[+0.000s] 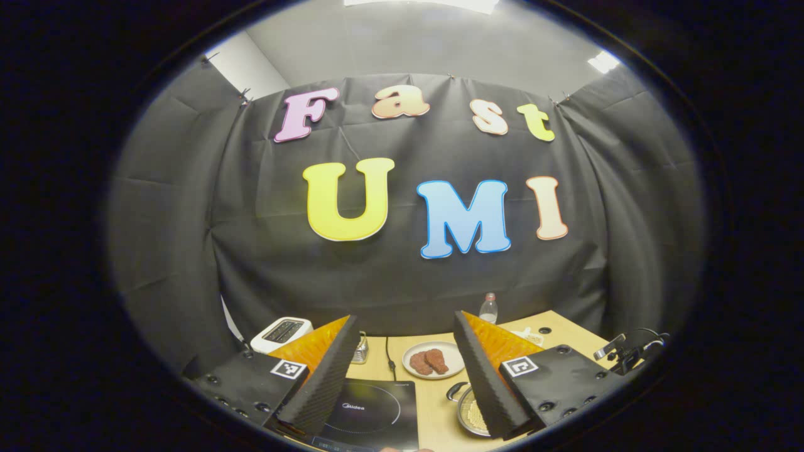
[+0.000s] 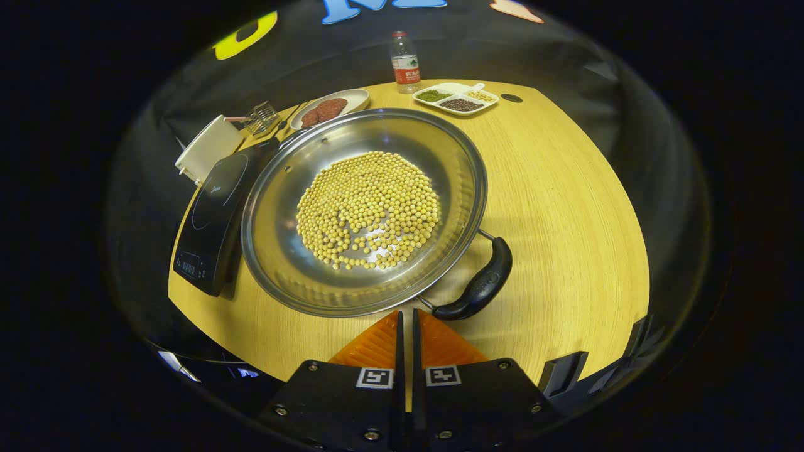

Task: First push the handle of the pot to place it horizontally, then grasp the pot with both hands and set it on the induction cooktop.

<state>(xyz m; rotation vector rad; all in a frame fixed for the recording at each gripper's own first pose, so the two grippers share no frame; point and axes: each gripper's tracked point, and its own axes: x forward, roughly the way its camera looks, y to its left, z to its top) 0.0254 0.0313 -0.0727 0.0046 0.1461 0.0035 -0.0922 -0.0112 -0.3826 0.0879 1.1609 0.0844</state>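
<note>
1. The table [image 2: 565,207] bears everything.
2. The pot [image 2: 282,251] of beans [image 2: 369,210] sits just right of the induction cooktop [image 2: 217,207], its handle [image 2: 480,285] pointing toward the right gripper [image 2: 406,326], whose fingers are clenched on nothing.
3. The left gripper [image 1: 405,370] hangs released above the cooktop, hiding part of the pot.
4. Beyond stand a toaster [image 2: 207,147], meat plate [image 2: 330,108], divided dish [image 2: 457,98] and bottle [image 2: 405,63].

Left gripper view – raised, facing the booth wall, table low. Right gripper view – close, angled down. Shared: pot [image 2: 364,210], induction cooktop [image 1: 377,411].
</note>
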